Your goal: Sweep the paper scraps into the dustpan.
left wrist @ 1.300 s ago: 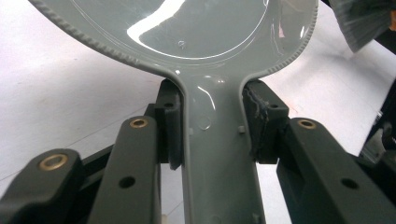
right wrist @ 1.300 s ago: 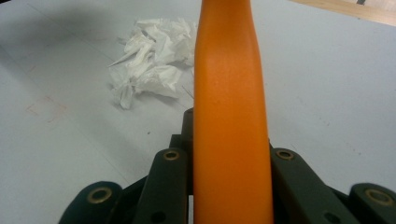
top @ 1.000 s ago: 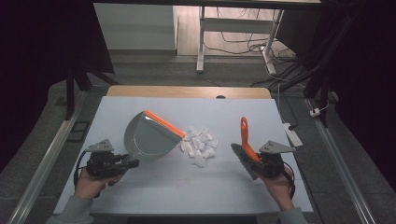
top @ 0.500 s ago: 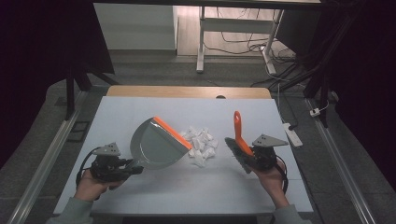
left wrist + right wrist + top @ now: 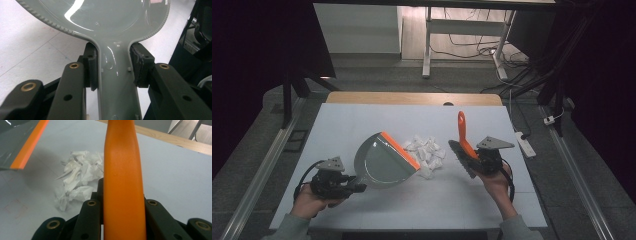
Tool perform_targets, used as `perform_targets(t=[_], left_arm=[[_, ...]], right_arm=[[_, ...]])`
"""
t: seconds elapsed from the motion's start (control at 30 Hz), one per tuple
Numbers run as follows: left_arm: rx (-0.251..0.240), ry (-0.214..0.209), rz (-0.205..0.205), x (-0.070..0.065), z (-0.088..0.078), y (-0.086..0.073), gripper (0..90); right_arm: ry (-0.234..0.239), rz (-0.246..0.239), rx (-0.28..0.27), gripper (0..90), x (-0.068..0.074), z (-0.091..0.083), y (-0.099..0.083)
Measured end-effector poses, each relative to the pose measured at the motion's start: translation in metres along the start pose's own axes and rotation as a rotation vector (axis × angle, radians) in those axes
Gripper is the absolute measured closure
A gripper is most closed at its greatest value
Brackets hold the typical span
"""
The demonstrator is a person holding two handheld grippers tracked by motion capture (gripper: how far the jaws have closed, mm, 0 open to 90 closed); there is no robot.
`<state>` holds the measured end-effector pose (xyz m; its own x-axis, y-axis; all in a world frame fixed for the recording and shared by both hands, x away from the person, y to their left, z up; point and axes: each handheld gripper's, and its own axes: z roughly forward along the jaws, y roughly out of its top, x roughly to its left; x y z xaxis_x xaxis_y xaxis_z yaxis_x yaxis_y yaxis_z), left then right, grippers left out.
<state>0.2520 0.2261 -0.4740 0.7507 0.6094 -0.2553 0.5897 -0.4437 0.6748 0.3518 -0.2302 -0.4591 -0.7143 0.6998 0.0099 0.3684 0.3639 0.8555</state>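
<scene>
Gripping from the near edge of the table, 2 hands come up from the bottom of the high view, each with a gripper. The left gripper sits at the near left and is clenched on the grey handle of a dustpan; in the left gripper view its 2 black pads press against both sides of that handle just below where it widens into the pan. The right gripper sits at the near right and is clamped on a brush, whose orange handle rises up and away from the hand; in the right gripper view the orange handle stands between the jaws and covers the middle of the picture. The dark bristles hang on the brush's left side, facing the middle of the table.

Farther in, the dustpan lies tilted with its orange lip turned toward the right, its edge just beside a small heap of crumpled white paper. The heap rests on the pale tabletop between the dustpan's lip and the brush, closer to the lip; in the right gripper view the paper lies left of the orange handle, with the dustpan's lip at the upper left.

Beyond the table a white desk leg and loose cables lie on the floor.
</scene>
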Motion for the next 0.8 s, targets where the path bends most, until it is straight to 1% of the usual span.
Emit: perform_targets(t=[0.13, 0.23, 0.33, 0.5, 0.67, 0.8], left_arm=[[0.006, 0.000, -0.001, 0.001, 0.000, -0.001, 61.8], [0.005, 0.005, -0.011, 0.002, 0.000, -0.002, 61.8], [0.007, 0.010, -0.017, 0.003, 0.000, -0.003, 61.8], [0.020, 0.026, -0.020, 0.004, -0.001, -0.004, 61.8], [0.036, 0.034, -0.013, 0.006, -0.001, -0.004, 61.8], [0.042, 0.033, -0.023, 0.009, 0.000, -0.006, 61.8]], right_arm=[[0.002, -0.002, -0.014, 76.4, -0.001, 0.003, 0.006], [-0.001, -0.007, -0.018, 76.5, -0.001, 0.006, 0.009], [0.009, 0.005, -0.025, 76.5, -0.003, 0.009, 0.011], [0.009, 0.018, -0.023, 76.4, -0.005, 0.017, 0.012], [0.001, 0.020, -0.014, 76.4, -0.007, 0.022, 0.013], [-0.008, 0.028, -0.014, 76.4, -0.009, 0.025, 0.014]])
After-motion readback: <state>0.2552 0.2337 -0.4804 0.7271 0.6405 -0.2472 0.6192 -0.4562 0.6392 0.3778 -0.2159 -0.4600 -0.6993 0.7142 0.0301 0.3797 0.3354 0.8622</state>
